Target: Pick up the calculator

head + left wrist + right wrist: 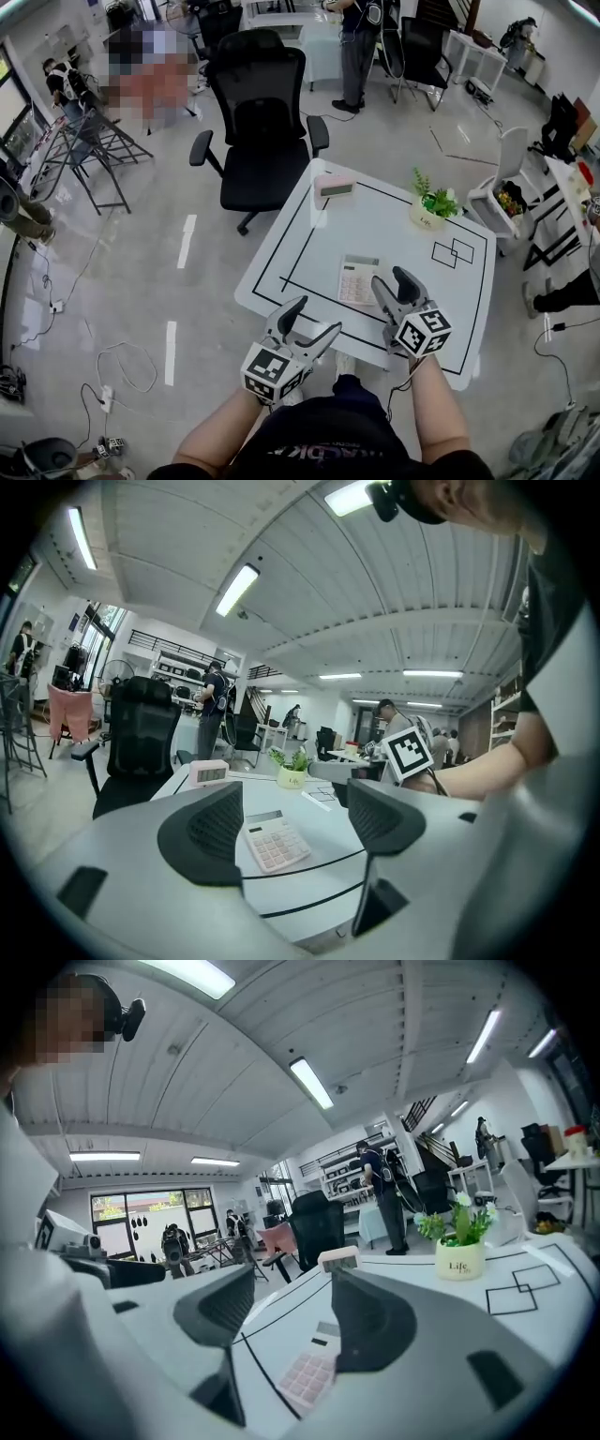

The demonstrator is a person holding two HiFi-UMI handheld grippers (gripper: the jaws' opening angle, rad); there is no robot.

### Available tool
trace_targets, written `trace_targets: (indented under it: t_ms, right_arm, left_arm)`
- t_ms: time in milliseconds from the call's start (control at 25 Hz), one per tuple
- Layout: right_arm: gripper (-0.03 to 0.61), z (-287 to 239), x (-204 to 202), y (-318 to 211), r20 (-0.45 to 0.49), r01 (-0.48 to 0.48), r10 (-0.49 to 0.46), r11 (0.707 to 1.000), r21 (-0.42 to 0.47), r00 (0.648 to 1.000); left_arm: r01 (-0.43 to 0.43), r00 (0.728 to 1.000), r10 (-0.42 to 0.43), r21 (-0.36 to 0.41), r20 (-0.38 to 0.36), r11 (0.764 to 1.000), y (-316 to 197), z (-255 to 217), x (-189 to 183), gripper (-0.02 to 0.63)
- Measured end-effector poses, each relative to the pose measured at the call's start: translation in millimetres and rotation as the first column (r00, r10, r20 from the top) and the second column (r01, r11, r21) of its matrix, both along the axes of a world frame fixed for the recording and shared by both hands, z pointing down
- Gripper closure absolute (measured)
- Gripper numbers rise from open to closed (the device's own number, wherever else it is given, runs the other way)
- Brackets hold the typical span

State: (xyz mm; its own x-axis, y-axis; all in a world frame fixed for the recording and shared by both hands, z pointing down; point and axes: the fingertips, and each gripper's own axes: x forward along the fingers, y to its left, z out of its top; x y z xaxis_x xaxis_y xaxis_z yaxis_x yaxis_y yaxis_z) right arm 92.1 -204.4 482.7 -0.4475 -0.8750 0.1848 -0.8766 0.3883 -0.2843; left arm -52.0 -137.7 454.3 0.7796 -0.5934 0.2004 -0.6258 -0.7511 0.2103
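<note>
A white calculator (357,279) with pale pink keys lies flat near the front of the white table (394,230). My right gripper (397,285) hovers just to its right, jaws open and empty, and the calculator (314,1370) shows low between them. My left gripper (307,320) hangs at the table's front edge, to the calculator's left and nearer me, open and empty. In the left gripper view the calculator (275,839) lies ahead between the jaws.
A small pink-white clock (335,186) stands at the table's far edge. A potted plant (430,208) sits at the right rear, with two outlined squares (454,251) taped nearby. A black office chair (258,131) stands beyond the table. People stand in the background.
</note>
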Motion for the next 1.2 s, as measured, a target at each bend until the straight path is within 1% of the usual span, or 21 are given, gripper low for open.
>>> trace_targets:
  t_ms: [320, 640, 800, 1040, 1200]
  right_arm:
    - [0.333, 59, 39, -50, 0.035, 0.072, -0.068, 0.99, -0.124, 0.997]
    - [0.333, 116, 57, -78, 0.068, 0.17, -0.158, 0.956, -0.241, 0.985]
    - [0.333, 131, 59, -87, 0.085, 0.238, -0.223, 0.926, -0.294, 0.971]
    - [0.333, 149, 43, -101, 0.071, 0.327, -0.324, 0.874, -0.36, 0.944]
    - [0.333, 159, 34, -104, 0.088, 0.394, -0.395, 0.822, -0.41, 0.915]
  left_arm:
    - [0.035, 0.999, -0.032, -0.077, 0.037, 0.996, -40, 27, 42, 0.276]
    - [0.051, 0.996, -0.04, -0.149, 0.074, 0.988, -52, 56, 77, 0.276]
    - [0.071, 0.995, -0.057, -0.181, 0.08, 0.981, -50, 66, 90, 0.276]
    - [0.12, 0.991, -0.105, -0.208, 0.082, 0.971, -56, 74, 80, 0.276]
    - [0.147, 0.988, -0.132, -0.227, 0.08, 0.963, -57, 81, 79, 0.276]
